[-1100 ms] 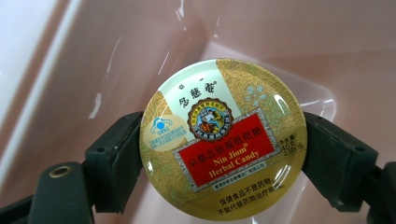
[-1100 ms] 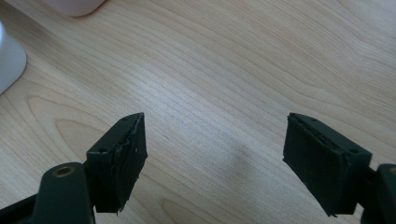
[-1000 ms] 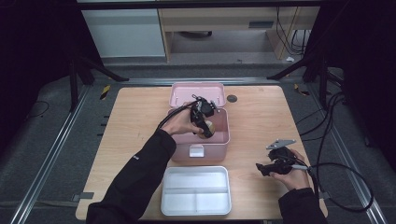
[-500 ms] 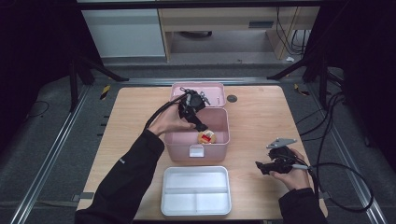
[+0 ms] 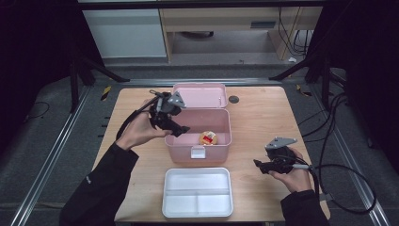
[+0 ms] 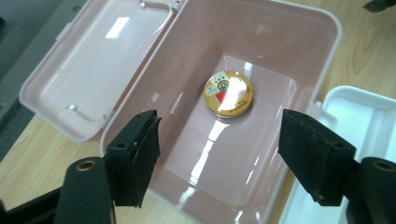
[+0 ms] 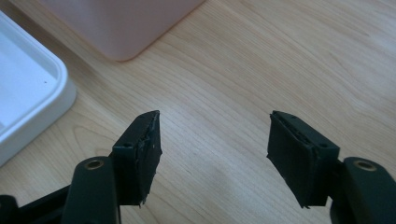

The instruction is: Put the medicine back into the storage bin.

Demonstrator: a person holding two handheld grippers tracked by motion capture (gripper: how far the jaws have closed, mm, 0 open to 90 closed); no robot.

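Observation:
A pink box (image 5: 221, 117) stands open mid-table, its lid (image 5: 200, 95) laid flat behind it. On its floor lies a round gold tin (image 5: 208, 138) (image 6: 228, 94) with a red and white label. My left gripper (image 5: 181, 131) (image 6: 217, 151) hovers open over the box's left rim, with nothing between its jaws. In front of the box sits a white divided tray (image 5: 197, 192) (image 6: 369, 116). Low over bare wood at the front right, my right gripper (image 5: 258, 163) (image 7: 212, 156) is open and holds nothing; the box corner (image 7: 123, 28) and tray edge (image 7: 28, 98) lie ahead of it.
A dark round spot (image 5: 234, 99) marks the tabletop right of the lid. Cables (image 5: 339, 174) trail from the right gripper off the table's right side. Metal rails (image 5: 51, 155) run along both sides of the table. Dark stands and cabinets stand beyond the far edge.
My left gripper has pulled back up and to the left out of the box, and stands open. The gold tin now lies uncovered on the box floor. The right gripper has stayed put.

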